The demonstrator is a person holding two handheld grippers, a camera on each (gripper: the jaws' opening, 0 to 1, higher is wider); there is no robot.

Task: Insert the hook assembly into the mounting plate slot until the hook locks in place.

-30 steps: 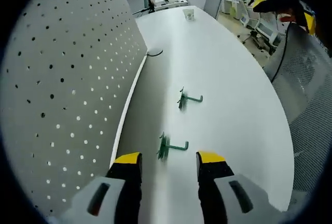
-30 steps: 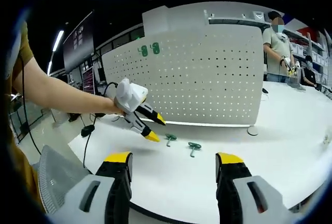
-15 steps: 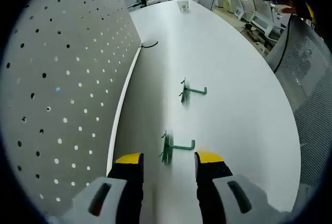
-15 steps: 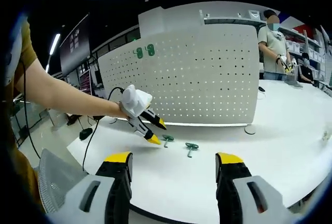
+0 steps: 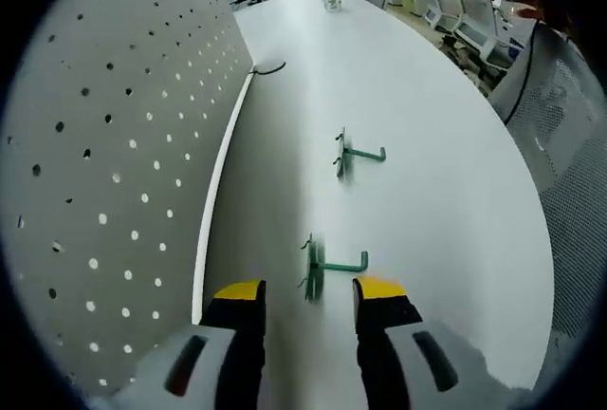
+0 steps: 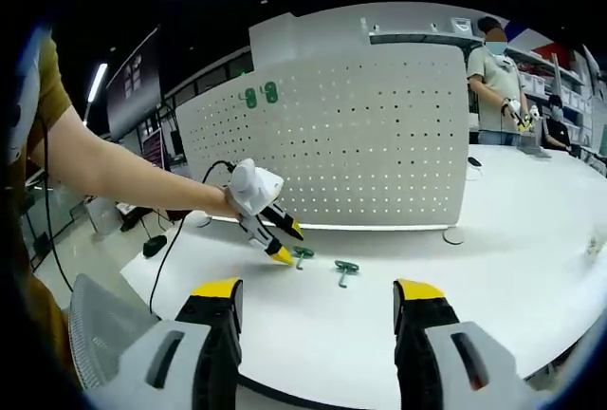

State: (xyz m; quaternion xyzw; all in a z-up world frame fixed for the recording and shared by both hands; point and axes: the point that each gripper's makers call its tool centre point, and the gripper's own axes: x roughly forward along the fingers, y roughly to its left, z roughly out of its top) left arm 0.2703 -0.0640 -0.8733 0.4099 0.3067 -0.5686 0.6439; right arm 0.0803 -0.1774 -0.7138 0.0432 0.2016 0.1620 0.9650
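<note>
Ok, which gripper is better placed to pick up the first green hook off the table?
Left. The left gripper is open, its jaws right at the nearer hook; the right gripper hangs back from the table edge.

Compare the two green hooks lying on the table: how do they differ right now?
The near hook lies between the open left tongs' tips; the far hook lies farther along the table, untouched. Both are green, plate on edge, arm pointing away from the pegboard.
</note>
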